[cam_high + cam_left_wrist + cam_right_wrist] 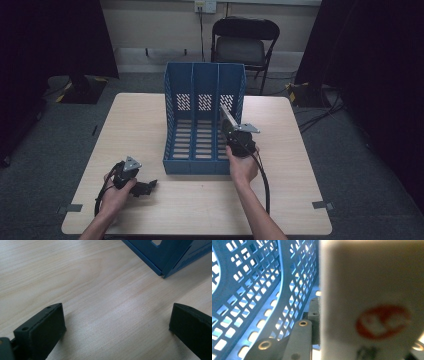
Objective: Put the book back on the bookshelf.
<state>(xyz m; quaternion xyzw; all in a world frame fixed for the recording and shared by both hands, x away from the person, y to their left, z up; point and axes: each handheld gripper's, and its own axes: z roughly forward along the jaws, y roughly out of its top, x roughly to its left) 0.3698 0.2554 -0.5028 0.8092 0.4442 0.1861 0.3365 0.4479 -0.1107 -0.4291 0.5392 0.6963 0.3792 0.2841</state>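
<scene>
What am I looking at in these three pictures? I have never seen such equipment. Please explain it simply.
A person sits at a wooden table and holds a two-jaw gripper in each hand. The high view looks down from above; each of the other two comes from a camera on one gripper. A blue file rack with three compartments stands on the table. The left gripper rests near the table, jaws open, holding nothing. The right gripper holds a flat pale item with a red mark at the rack's right compartment.
</scene>
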